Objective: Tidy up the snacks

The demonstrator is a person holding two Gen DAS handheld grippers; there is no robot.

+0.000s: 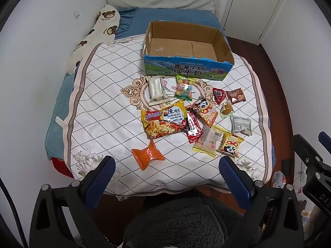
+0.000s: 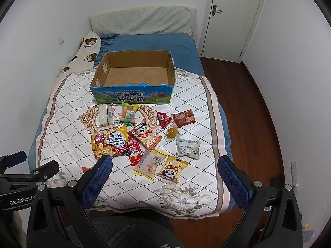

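An empty cardboard milk box (image 1: pixel 187 47) (image 2: pixel 133 73) sits on the quilted cloth at the far side of the snack pile. Several snack packets lie in front of it: a Sedaap noodle pack (image 1: pixel 164 119) (image 2: pixel 109 143), an orange packet (image 1: pixel 147 154), a bag of coloured candies (image 1: pixel 184 87) (image 2: pixel 129 112), a white wrapped bar (image 1: pixel 156 87) (image 2: pixel 105 115), panda packets (image 1: pixel 230 144) (image 2: pixel 172 169) and red sachets (image 1: pixel 193 127). My left gripper (image 1: pixel 167 162) is open, held above the near edge of the cloth. My right gripper (image 2: pixel 165 162) is open too, with nothing between its fingers.
The cloth (image 1: pixel 99 107) (image 2: pixel 68 107) covers a blue bed (image 1: pixel 171 18) (image 2: pixel 153 43) with a bear-print pillow (image 1: pixel 99 31) by the left wall. Wooden floor (image 2: pixel 244 95) and a white door (image 2: pixel 231 10) lie to the right. A fuzzy grey sleeve (image 1: pixel 175 223) shows below.
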